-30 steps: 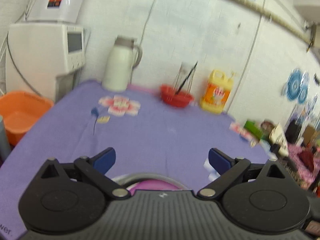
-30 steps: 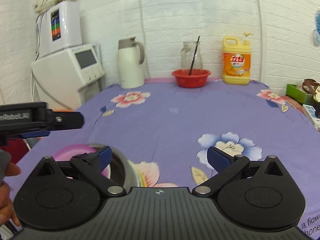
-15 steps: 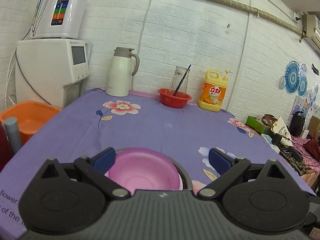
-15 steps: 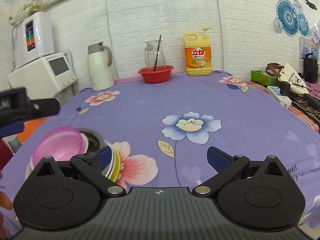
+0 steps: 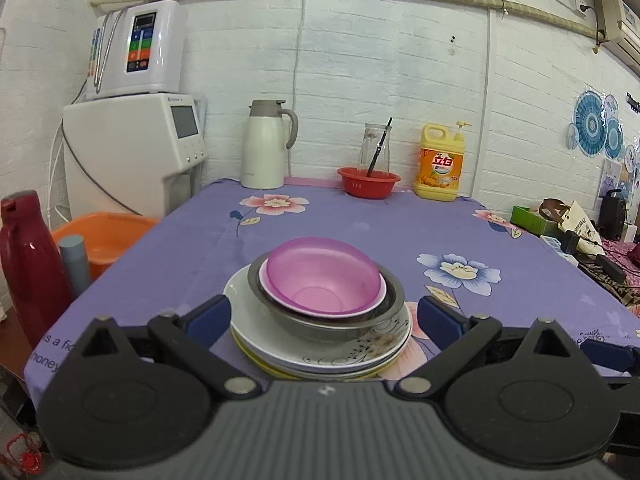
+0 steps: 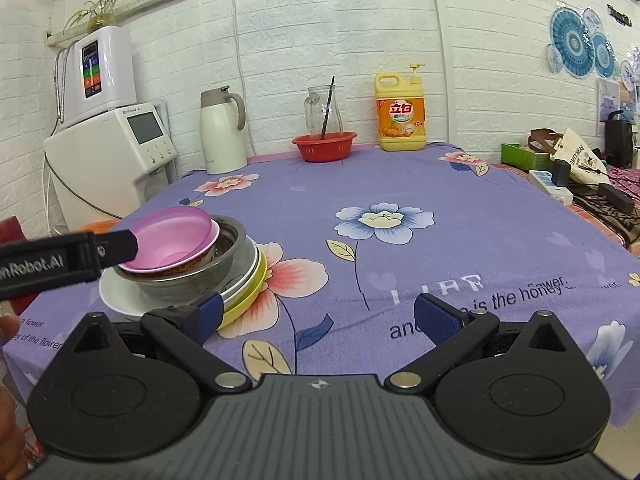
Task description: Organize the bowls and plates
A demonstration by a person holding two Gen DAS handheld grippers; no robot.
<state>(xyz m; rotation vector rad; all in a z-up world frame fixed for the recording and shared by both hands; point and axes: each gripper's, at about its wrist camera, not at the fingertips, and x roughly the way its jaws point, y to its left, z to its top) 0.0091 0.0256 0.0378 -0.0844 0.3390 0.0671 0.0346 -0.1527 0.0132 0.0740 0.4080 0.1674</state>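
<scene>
A stack stands near the table's front left edge: a pink bowl (image 5: 322, 278) nested in a white bowl, inside a steel bowl (image 5: 324, 322), on a white flowered plate (image 5: 320, 354) over a yellow plate (image 6: 250, 294). My left gripper (image 5: 325, 318) is open, pulled back in front of the stack, holding nothing. My right gripper (image 6: 318, 316) is open over the cloth to the right of the stack. In the right wrist view the pink bowl (image 6: 172, 238) shows behind the left gripper's black arm (image 6: 60, 260).
At the back of the purple flowered tablecloth (image 5: 400, 240) stand a white thermos jug (image 5: 264, 144), a red basket (image 5: 368, 182) with a glass jar, and a yellow detergent bottle (image 5: 439, 168). A red flask (image 5: 28, 264) and an orange basin (image 5: 104, 236) sit off the left edge.
Both grippers have drawn back and up from the stack, so the whole pile of bowls and plates has come into view. Both stay open.
</scene>
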